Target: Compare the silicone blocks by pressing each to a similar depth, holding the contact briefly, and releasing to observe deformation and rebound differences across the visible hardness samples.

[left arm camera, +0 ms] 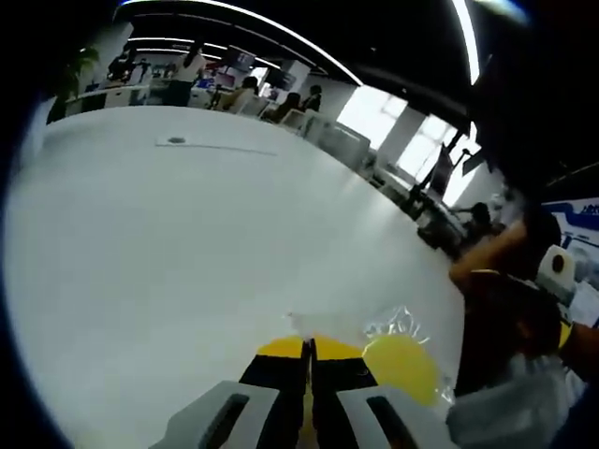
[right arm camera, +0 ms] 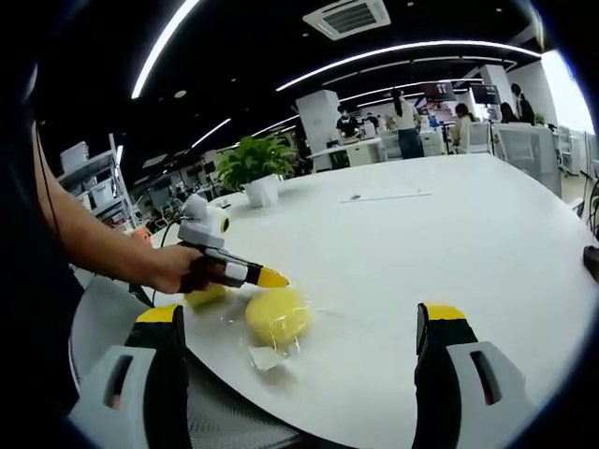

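A round yellow silicone block [right arm camera: 278,315] in crinkled clear wrap lies near the table's front edge. A second, paler yellow block [right arm camera: 206,296] lies just behind it, partly hidden by a hand. My left gripper [right arm camera: 273,278], held in that hand, is shut, and its yellow tip hangs at the round block's upper edge; I cannot tell whether it touches. In the left gripper view the shut jaws of the left gripper [left arm camera: 306,351] hold nothing, and the yellow block [left arm camera: 401,365] sits just to their right. My right gripper [right arm camera: 300,312] stands wide open, short of the block.
The white round table [right arm camera: 449,243] stretches far beyond the blocks, with a small dark fitting [left arm camera: 176,140] near its far side. A potted plant [right arm camera: 253,159] stands at the table's back edge. A person's forearm [left arm camera: 491,262] enters at the right. Desks and people are far behind.
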The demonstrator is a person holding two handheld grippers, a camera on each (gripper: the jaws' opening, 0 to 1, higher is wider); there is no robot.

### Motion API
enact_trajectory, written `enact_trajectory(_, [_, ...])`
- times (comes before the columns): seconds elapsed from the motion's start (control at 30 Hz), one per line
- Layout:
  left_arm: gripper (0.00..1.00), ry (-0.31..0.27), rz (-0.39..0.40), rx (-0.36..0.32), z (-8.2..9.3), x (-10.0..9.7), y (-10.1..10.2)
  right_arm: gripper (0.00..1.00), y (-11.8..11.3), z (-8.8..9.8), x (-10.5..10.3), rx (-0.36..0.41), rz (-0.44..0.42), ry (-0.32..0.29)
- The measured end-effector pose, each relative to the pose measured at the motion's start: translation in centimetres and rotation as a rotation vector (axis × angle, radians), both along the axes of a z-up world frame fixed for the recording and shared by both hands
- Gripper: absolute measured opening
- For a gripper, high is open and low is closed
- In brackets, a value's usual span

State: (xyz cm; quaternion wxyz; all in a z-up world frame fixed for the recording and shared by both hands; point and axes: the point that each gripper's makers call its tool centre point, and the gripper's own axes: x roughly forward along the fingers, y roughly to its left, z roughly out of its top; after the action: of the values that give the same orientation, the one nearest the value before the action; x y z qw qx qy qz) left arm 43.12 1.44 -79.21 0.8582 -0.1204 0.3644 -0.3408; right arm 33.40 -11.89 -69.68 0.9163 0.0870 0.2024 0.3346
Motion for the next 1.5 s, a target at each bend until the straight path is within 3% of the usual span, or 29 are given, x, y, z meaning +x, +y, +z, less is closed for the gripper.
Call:
enact_trajectory(0.1, [0.0,-0.003,0.017,0.012,0.0,0.2,0.4,0.96,-0.1,0.1,-0.1,-0.002,0.0,-0.001])
enact_trajectory(0.2, [0.08,-0.013,0.039,0.008,0.4,0.3,0.7,0.96,0.0,0.0,-0.2,-0.011,0.006,-0.007])
enact_trajectory(0.23, [0.2,-0.018,0.042,-0.011,0.7,0.4,0.5,0.96,0.0,0.0,-0.2,-0.014,0.007,-0.009])
enact_trajectory(0.3, [0.41,-0.086,0.047,-0.047,2.2,0.9,0.2,0.96,0.0,0.0,-0.2,-0.008,0.004,-0.008])
enact_trajectory(0.33, [0.5,-0.079,0.055,-0.044,2.5,0.8,0.4,0.96,0.1,0.0,-0.2,-0.011,0.005,-0.012])
enact_trajectory(0.43, [0.66,-0.104,0.05,-0.111,4.8,1.0,0.5,0.96,0.2,-0.1,-0.1,-0.019,0.003,-0.014])
enact_trajectory(0.53, [0.74,-0.193,0.0,-0.131,7.4,1.1,1.2,0.96,-0.4,-0.2,0.6,-0.046,-0.027,-0.029])
enact_trajectory(0.57, [0.8,-0.218,0.003,-0.111,8.1,1.2,2.0,0.96,-0.5,-0.2,0.8,-0.055,-0.038,-0.034])
enact_trajectory(0.6, [0.92,-0.259,-0.001,-0.089,8.6,1.5,2.5,0.96,-0.7,-0.4,1.0,-0.067,-0.046,-0.035])
enact_trajectory(0.67, [1.0,-0.306,-0.08,-0.094,10.6,0.6,3.1,0.96,-0.7,-0.5,1.3,-0.079,-0.052,-0.035])
enact_trajectory(0.7, [0.99,-0.297,-0.099,-0.096,11.1,0.0,3.5,0.96,-0.6,-0.3,1.5,-0.074,-0.054,-0.035])
enact_trajectory(0.77, [1.0,-0.363,-0.107,-0.064,12.6,-0.2,5.2,0.96,-0.4,-0.3,1.6,-0.084,-0.048,-0.049])
enact_trajectory(0.83, [1.0,-0.386,-0.135,-0.04,13.4,-1.0,6.5,0.96,0.0,-0.5,1.7,-0.094,-0.037,-0.047])
enact_trajectory(0.9, [1.0,-0.44,-0.152,0.032,14.0,-1.7,9.1,0.96,0.4,-0.6,1.7,-0.103,-0.022,-0.05])
enact_trajectory(1.17, [1.0,-0.442,-0.098,0.095,14.6,-4.7,17.1,0.96,1.2,-1.1,1.3,-0.112,-0.011,-0.038])
enact_trajectory(1.33, [1.0,-0.379,-0.011,0.14,13.2,-7.1,22.1,0.96,1.6,-1.4,1.1,-0.125,-0.005,-0.024])
enact_trajectory(1.4, [1.0,-0.383,0.049,0.14,13.3,-7.8,23.6,0.96,2.0,-1.4,1.1,-0.147,-0.006,-0.034])
enact_trajectory(1.5, [1.0,-0.382,0.072,0.132,13.1,-9.2,25.0,0.96,2.6,-1.4,1.0,-0.145,0.0,-0.031])
